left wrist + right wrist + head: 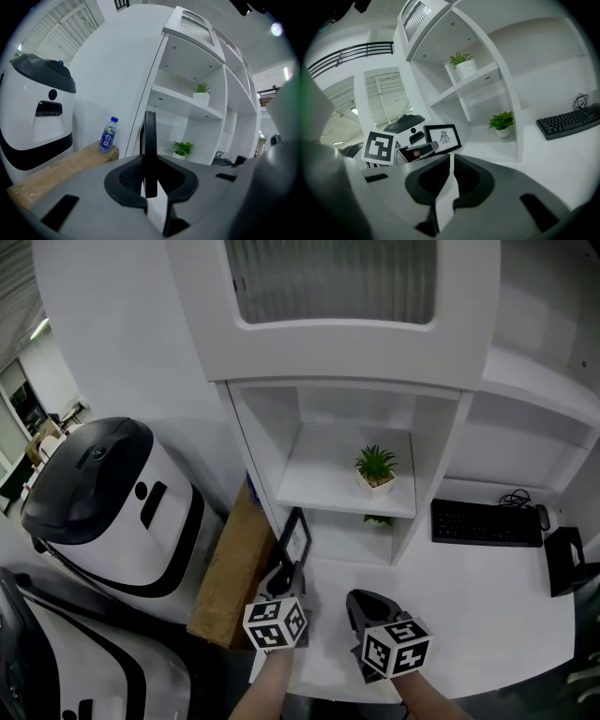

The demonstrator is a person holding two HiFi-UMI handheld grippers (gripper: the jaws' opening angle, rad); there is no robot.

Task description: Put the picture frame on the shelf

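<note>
The black picture frame (294, 538) stands upright over the white desk, just in front of the shelf unit's lower left opening. My left gripper (285, 579) is shut on its bottom edge. In the left gripper view the picture frame (150, 140) shows edge-on, pinched between the jaws of the left gripper (150, 183). My right gripper (362, 602) hovers beside it to the right, shut and holding nothing. The right gripper view shows the picture frame (442, 138) with a small drawing in it, ahead and left of the right gripper (450, 165). The middle shelf (319, 486) carries a potted plant (375, 468).
A second small plant (379, 519) sits in the lower compartment. A black keyboard (486, 522) lies on the desk (469, 596) to the right. Left of the shelf unit are a cardboard box (234, 568) with a water bottle (108, 134) on it and a white-and-black machine (103, 502).
</note>
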